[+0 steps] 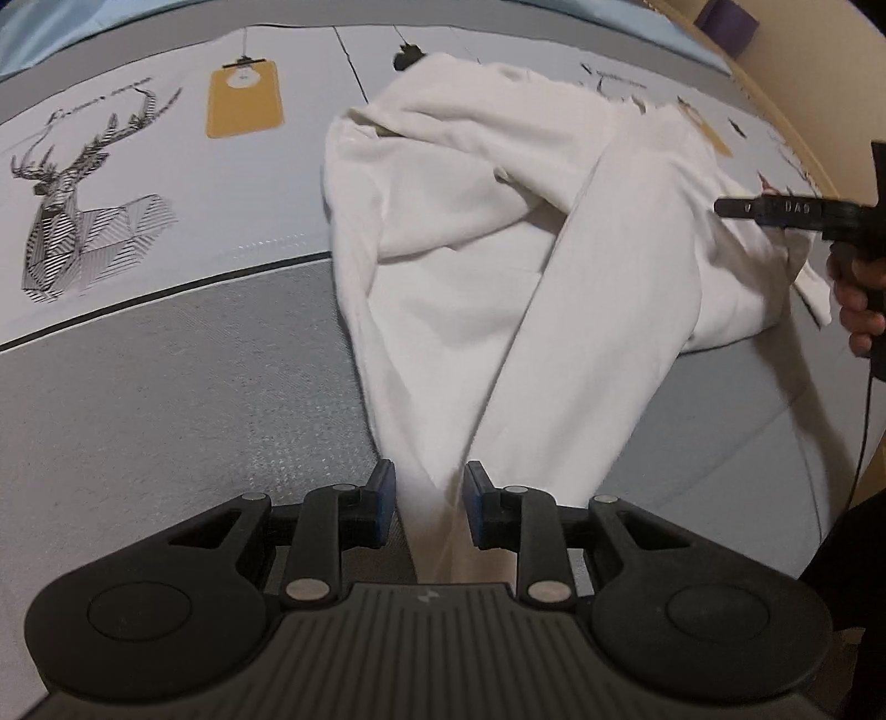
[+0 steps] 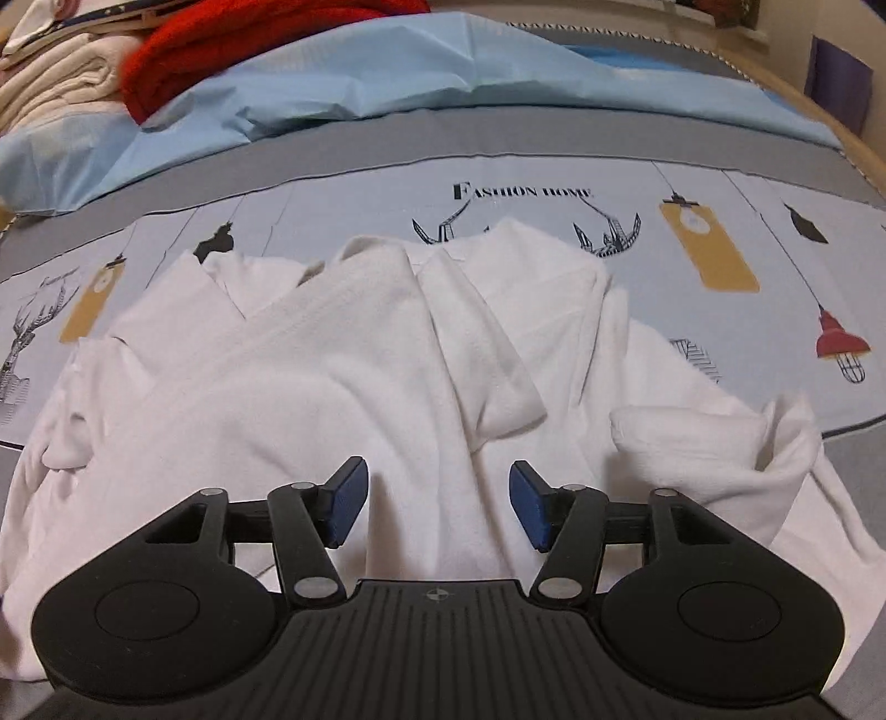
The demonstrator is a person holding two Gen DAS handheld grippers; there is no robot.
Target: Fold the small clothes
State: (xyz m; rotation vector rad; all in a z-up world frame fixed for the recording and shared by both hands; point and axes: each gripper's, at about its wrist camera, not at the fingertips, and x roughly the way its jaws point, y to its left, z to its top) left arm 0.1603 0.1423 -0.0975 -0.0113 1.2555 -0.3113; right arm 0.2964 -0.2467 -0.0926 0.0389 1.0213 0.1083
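Note:
A white garment (image 1: pixel 554 288) lies crumpled on the printed bed cover (image 1: pixel 166 166), one long part running toward my left gripper (image 1: pixel 429 487). Its narrow end lies slack between the blue pads (image 1: pixel 385 490), which stand a little apart from each other; I see no pinch in the cloth. My right gripper (image 2: pixel 437 501) hovers low over the same garment (image 2: pixel 332 376), jaws wide apart, with nothing held. From the left wrist view the right gripper (image 1: pixel 725 209) comes in side-on over the garment's right edge, held by a hand (image 1: pixel 858 299).
A light blue sheet (image 2: pixel 387 72) lies bunched across the far side of the bed. Behind it sit a red garment (image 2: pixel 249 39) and stacked white cloths (image 2: pixel 55 77). A wooden bed edge (image 2: pixel 864 149) runs along the right. A cable (image 1: pixel 864 432) hangs from the right hand.

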